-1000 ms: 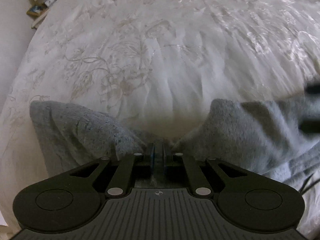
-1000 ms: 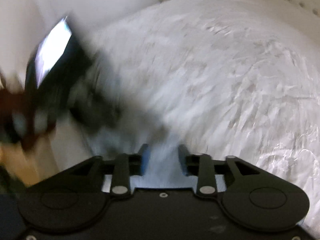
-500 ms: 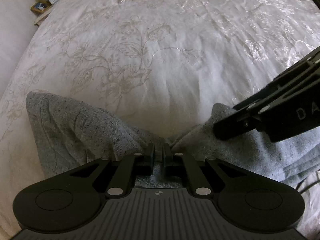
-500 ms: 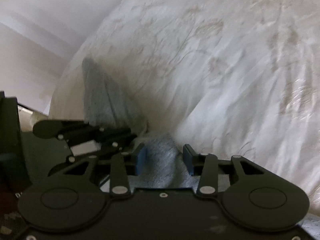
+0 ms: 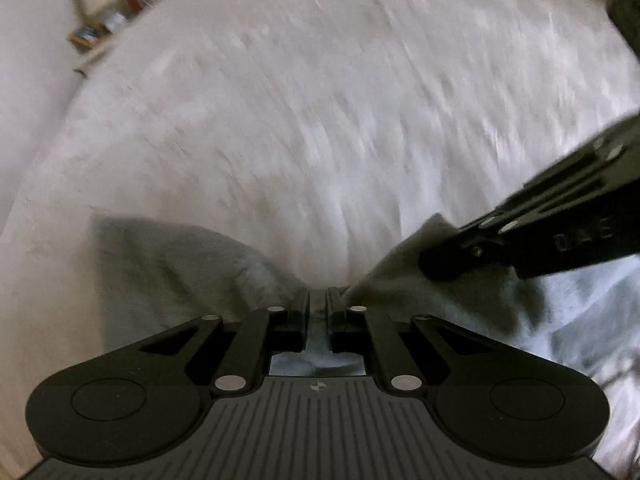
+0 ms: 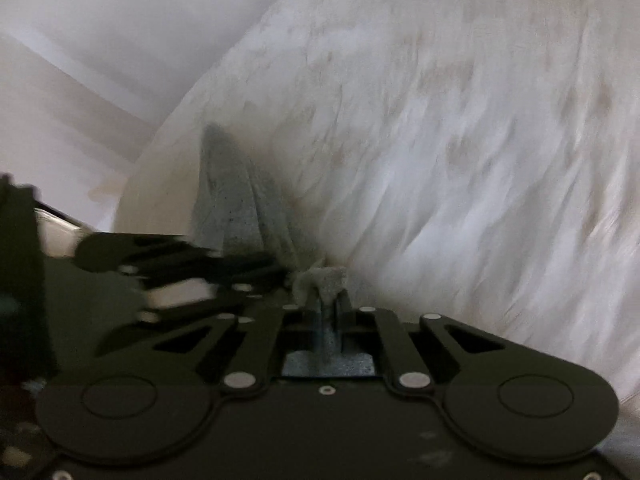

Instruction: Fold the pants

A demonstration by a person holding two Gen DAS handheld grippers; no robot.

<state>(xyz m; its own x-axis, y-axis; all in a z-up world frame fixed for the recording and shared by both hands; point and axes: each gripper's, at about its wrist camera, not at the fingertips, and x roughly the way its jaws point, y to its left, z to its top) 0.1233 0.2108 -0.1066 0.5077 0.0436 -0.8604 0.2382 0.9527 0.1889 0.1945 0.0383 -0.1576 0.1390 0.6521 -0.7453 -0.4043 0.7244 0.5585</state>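
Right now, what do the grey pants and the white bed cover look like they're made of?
The grey pants look like soft heathered knit, probably sweatpant fleece: matte, speckled, bunching into thick folds where the left gripper and right gripper pinch them. The white bed cover seems a woven fabric with slight sheen, judging by pale glints; motion blur hides its detail.

The pants are showing soft, fuzzy grey cloth. Beneath them, the bed cover is looking faintly glossy white fabric. The left gripper is looking matt black plastic.
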